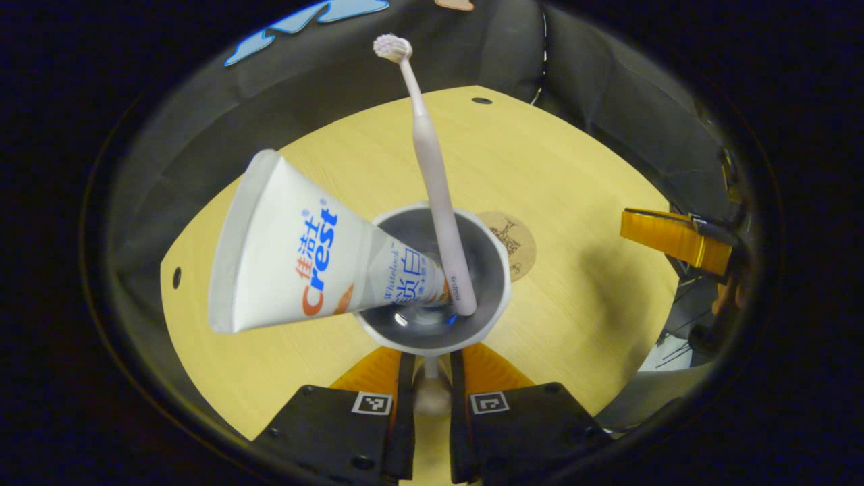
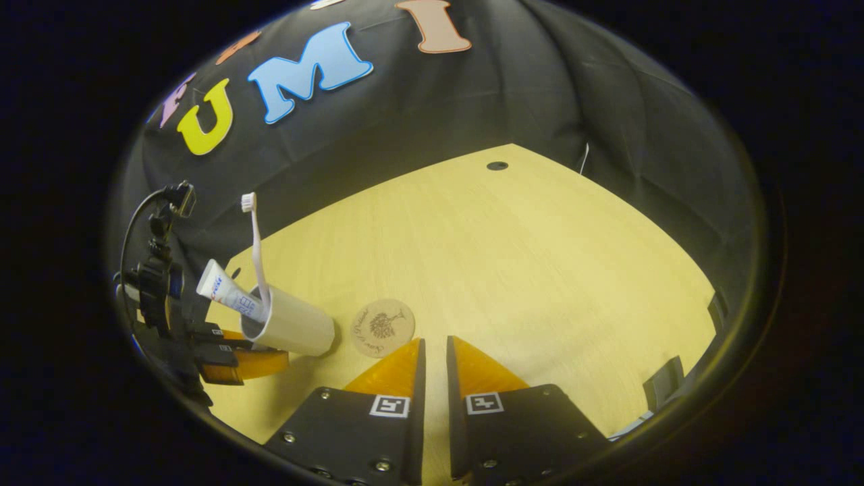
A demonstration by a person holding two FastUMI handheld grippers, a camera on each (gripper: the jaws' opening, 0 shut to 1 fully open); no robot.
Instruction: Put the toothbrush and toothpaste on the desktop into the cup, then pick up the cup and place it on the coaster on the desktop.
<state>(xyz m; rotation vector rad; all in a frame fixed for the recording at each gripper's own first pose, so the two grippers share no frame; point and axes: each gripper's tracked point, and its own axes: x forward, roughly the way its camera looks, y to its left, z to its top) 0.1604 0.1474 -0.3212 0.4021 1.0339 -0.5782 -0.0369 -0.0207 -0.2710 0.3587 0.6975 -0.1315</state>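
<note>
The white cup [image 1: 496, 297] is right in front of my left gripper [image 1: 432, 358], seen from above. The white toothpaste tube [image 1: 297, 256] leans out of it to the left, and the pale pink toothbrush [image 1: 432, 175] stands in it, bristles up. My left gripper's orange fingers [image 1: 405, 378] are shut on a white part of the cup's near side. The round wooden coaster [image 1: 518, 244] lies just behind the cup to the right. In the right gripper view the cup [image 2: 293, 329] is just left of the coaster [image 2: 383, 328]. I cannot tell if its base touches the table. My right gripper [image 2: 435, 341] is shut on nothing, near the coaster.
The light wooden tabletop [image 2: 526, 256] stretches out behind the coaster, with a small dark hole [image 2: 497, 165] near its far corner. Black cloth walls close in on the far sides. The right gripper's orange finger [image 1: 675, 239] hangs over the table's right edge.
</note>
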